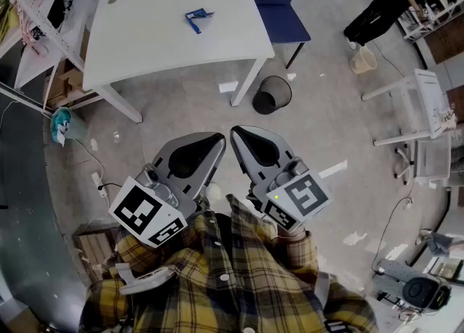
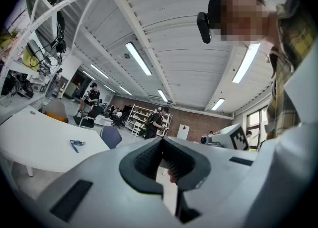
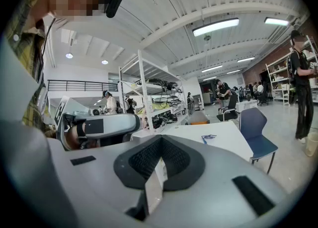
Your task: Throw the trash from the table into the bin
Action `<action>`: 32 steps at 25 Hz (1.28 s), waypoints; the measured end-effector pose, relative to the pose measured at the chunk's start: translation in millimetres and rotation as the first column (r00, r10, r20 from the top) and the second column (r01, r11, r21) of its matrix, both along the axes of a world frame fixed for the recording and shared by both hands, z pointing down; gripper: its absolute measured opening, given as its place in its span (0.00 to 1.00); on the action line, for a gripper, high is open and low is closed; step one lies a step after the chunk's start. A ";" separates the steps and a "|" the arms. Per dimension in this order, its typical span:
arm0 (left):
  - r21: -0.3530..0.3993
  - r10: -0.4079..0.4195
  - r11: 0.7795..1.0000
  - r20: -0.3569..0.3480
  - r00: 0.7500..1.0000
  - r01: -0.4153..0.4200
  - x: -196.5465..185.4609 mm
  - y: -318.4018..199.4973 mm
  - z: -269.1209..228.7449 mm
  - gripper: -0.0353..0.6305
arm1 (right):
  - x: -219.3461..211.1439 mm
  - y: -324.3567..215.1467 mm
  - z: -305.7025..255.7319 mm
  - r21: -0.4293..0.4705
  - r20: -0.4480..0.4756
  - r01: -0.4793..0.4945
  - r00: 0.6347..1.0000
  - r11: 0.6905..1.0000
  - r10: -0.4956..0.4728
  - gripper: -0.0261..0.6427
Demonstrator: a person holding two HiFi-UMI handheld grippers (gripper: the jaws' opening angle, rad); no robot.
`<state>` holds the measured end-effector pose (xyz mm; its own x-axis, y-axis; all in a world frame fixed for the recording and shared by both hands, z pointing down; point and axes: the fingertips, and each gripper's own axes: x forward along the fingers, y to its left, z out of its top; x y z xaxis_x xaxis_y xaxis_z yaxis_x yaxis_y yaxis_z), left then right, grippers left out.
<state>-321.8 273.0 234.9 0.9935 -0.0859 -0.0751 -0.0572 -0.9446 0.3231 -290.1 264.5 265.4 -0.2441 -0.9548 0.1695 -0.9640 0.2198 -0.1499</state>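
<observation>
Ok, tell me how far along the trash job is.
Nothing done yet: the blue trash lies on the white table. Left claw and right claw are shut and empty, short of the table. Left to do: grab it and drop it in the black bin.

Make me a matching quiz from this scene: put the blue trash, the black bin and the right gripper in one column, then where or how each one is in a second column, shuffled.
Column one:
1. blue trash
2. black bin
3. right gripper

Column two:
A. on the floor beside a table leg
B. shut and empty
C. lying on the white table

Pairs: 1-C, 2-A, 3-B
</observation>
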 end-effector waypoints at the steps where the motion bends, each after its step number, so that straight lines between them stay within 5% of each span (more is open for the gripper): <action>1: 0.001 0.000 1.000 0.001 1.000 0.000 0.9 -1.3 0.0 0.07 | 1.2 -1.0 -0.3 0.002 0.000 -0.001 1.000 1.000 0.001 0.04; 13: -0.011 -0.020 1.000 0.007 1.000 0.020 11.4 -3.4 -0.3 0.07 | 21.2 4.9 2.0 -0.013 0.019 -0.006 1.000 1.000 0.006 0.04; 24: -0.031 -0.121 0.992 0.021 0.992 0.122 5.8 -10.3 14.0 0.07 | 32.8 11.4 18.3 -0.038 0.038 0.017 0.999 0.999 -0.016 0.04; 32: -0.051 -0.093 0.994 0.019 0.995 0.094 18.6 -53.3 23.1 0.07 | 41.4 -30.4 26.3 -0.049 0.049 0.005 0.999 0.999 -0.003 0.04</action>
<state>-303.2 219.7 258.0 0.9819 -0.1821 -0.0519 -0.1505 -0.9170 0.3695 -248.7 234.1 291.7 -0.2571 -0.9446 0.2040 -0.9543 0.2148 -0.2079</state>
